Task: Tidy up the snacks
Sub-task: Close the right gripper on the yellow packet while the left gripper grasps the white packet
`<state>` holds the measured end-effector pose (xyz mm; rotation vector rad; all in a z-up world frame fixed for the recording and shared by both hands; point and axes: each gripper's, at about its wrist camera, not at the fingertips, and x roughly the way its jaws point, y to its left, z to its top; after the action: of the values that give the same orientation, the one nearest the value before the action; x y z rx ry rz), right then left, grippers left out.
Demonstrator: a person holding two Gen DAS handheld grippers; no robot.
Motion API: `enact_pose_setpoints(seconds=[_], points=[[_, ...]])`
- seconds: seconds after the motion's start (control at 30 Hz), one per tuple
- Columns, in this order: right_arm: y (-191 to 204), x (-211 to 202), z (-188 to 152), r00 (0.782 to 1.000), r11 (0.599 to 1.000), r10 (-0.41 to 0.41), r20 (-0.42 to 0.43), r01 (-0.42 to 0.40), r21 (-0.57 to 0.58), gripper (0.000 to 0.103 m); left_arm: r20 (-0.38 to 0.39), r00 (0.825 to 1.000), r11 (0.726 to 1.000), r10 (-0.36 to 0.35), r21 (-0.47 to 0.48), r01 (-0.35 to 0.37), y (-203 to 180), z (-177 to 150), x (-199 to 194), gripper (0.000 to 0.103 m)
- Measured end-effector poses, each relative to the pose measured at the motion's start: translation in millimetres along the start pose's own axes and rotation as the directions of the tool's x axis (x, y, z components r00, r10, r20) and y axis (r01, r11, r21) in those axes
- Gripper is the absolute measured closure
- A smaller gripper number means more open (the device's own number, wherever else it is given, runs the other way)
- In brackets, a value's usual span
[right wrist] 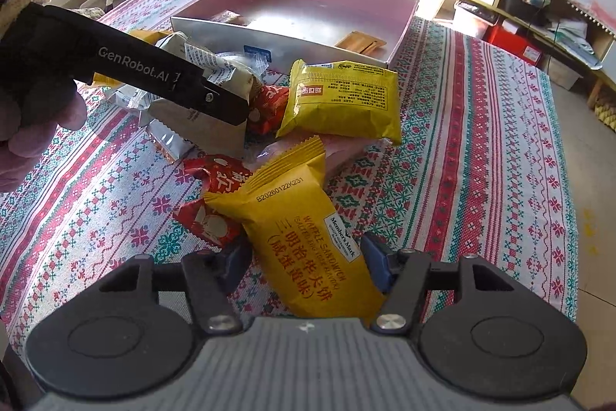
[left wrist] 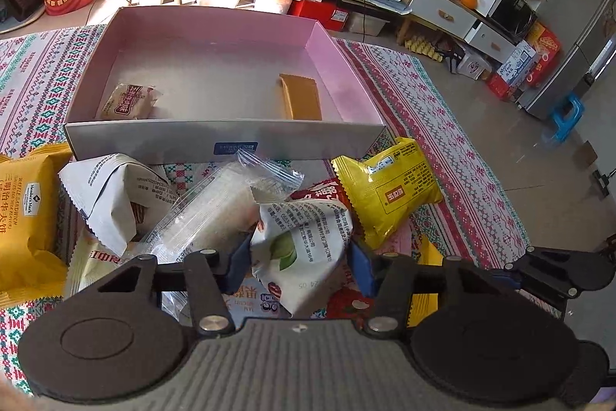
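A pink shallow box (left wrist: 338, 60) lies on the patterned cloth, holding a beige snack (left wrist: 125, 103) and a gold bar (left wrist: 300, 97). In front of it is a heap of snack packets. My left gripper (left wrist: 298, 262) is shut on a white packet with a green leaf print (left wrist: 304, 237). My right gripper (right wrist: 304, 257) is shut on a yellow waffle sandwich packet (right wrist: 296, 230). The box also shows in the right wrist view (right wrist: 404, 22), with my left gripper's black body (right wrist: 161, 79) over the heap.
A yellow packet (left wrist: 389, 187) lies right of the heap; it shows in the right wrist view (right wrist: 342, 99). A clear-wrapped snack (left wrist: 215, 207), a white packet (left wrist: 111, 191), another waffle packet (left wrist: 27, 207) and red packets (right wrist: 215, 195) lie around. Cabinets (left wrist: 442, 10) stand beyond the table.
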<state>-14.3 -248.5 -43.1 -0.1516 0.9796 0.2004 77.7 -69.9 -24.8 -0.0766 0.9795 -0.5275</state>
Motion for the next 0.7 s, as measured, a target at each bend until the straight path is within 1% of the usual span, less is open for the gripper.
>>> enact_pose_setpoints(seconds=[0.07, 0.2, 0.33, 0.53, 0.7], points=[[1, -1, 0, 1.0, 1.0, -0.004, 0.002, 0.004, -0.01, 0.057, -0.003, 1.0, 1.0, 0.002, 0.002, -0.002, 0, 0, -1, 0.045], [3, -3, 2, 1.0, 1.0, 0.002, 0.0, -0.002, -0.01, 0.065, -0.008, 1.0, 1.0, 0.004, 0.009, -0.004, 1, 0, -3, 0.047], [4, -6, 5, 1.0, 1.0, 0.008, 0.002, -0.008, -0.011, 0.066, -0.021, 1.0, 1.0, 0.005, 0.02, -0.005, 0, -1, -5, 0.047], [2, -16, 11, 0.999, 1.0, 0.017, 0.031, -0.017, 0.006, 0.066, -0.03, 1.0, 1.0, 0.005, 0.024, -0.004, 2, -1, -12, 0.048], [-3, -23, 19, 0.998, 0.999, 0.022, 0.056, -0.024, 0.044, 0.067, -0.025, 1.0, 1.0, 0.001, 0.025, 0.0, 3, 1, -21, 0.048]])
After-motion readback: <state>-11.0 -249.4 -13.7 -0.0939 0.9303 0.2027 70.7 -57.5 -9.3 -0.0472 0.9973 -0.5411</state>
